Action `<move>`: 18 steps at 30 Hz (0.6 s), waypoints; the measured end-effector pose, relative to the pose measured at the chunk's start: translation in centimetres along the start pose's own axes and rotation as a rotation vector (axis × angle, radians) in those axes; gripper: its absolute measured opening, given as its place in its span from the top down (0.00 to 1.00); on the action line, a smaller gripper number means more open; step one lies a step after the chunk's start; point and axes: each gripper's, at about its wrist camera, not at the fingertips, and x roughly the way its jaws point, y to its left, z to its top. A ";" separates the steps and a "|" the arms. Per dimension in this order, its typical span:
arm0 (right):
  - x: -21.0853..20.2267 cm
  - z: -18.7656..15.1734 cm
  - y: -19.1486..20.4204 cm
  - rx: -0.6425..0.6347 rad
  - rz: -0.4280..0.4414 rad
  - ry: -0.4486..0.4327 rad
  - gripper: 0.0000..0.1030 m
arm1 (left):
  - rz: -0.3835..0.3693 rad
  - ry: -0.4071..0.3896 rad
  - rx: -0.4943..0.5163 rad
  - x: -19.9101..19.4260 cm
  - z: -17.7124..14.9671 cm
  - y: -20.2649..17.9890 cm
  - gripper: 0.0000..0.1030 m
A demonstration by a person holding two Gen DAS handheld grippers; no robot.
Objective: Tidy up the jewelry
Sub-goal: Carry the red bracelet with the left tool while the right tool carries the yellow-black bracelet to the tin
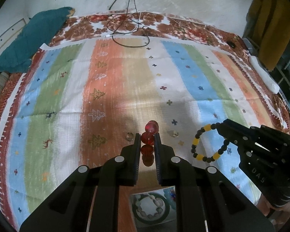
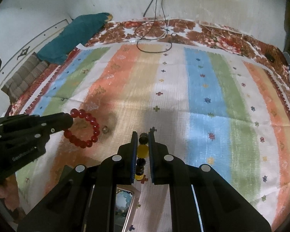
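My left gripper (image 1: 147, 137) is shut on a red bead bracelet (image 1: 147, 138), held above the striped cloth; the bracelet shows whole in the right wrist view (image 2: 87, 128), hanging from the left gripper (image 2: 70, 120). My right gripper (image 2: 143, 136) is shut on a black-and-yellow bead bracelet (image 2: 142, 150); it shows as a loop in the left wrist view (image 1: 205, 142), hanging from the right gripper (image 1: 221, 125). Small rings lie on the cloth (image 1: 129, 136), (image 1: 175, 133), (image 2: 105, 129). A box with beaded jewelry (image 1: 151, 207) sits under the left gripper.
The striped cloth (image 1: 106, 89) covers a bed with a floral sheet. A teal pillow (image 1: 31, 38) lies at the far left. Cables (image 1: 129, 29) lie at the far edge. A white roll (image 1: 264, 75) lies at the right edge. A mirrored box edge (image 2: 125, 203) sits below the right gripper.
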 end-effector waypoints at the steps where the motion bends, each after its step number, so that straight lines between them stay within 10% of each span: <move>1: -0.2 0.0 0.1 -0.003 0.000 -0.005 0.88 | 0.000 -0.002 0.003 -0.1 -0.1 -0.1 0.87; 18: -2.9 -1.4 1.0 -0.016 0.016 -0.041 0.88 | -0.008 -0.055 0.007 -3.3 -1.4 -0.7 0.87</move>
